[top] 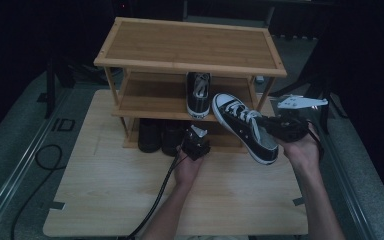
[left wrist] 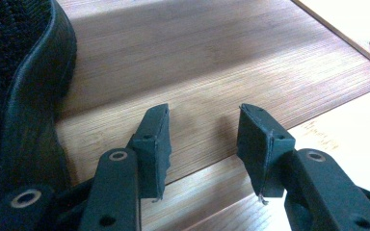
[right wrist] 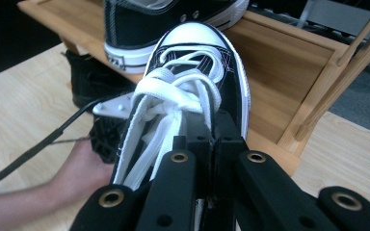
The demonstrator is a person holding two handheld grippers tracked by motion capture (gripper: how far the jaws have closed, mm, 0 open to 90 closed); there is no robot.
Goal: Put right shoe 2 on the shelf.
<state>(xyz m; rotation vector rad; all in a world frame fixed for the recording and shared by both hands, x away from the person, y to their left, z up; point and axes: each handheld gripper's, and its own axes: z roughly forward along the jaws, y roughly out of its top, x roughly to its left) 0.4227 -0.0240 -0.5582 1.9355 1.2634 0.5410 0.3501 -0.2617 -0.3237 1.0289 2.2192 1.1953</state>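
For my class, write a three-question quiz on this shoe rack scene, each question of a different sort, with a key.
1. True or false: the right hand-held gripper is shut on the sneaker it carries.
2. Where does the other sneaker sit? A) top shelf B) middle shelf C) on the table
3. Fill in: the left hand-held gripper has its jaws ____, with nothing between them.

Key: 1 true; 2 B; 3 open.
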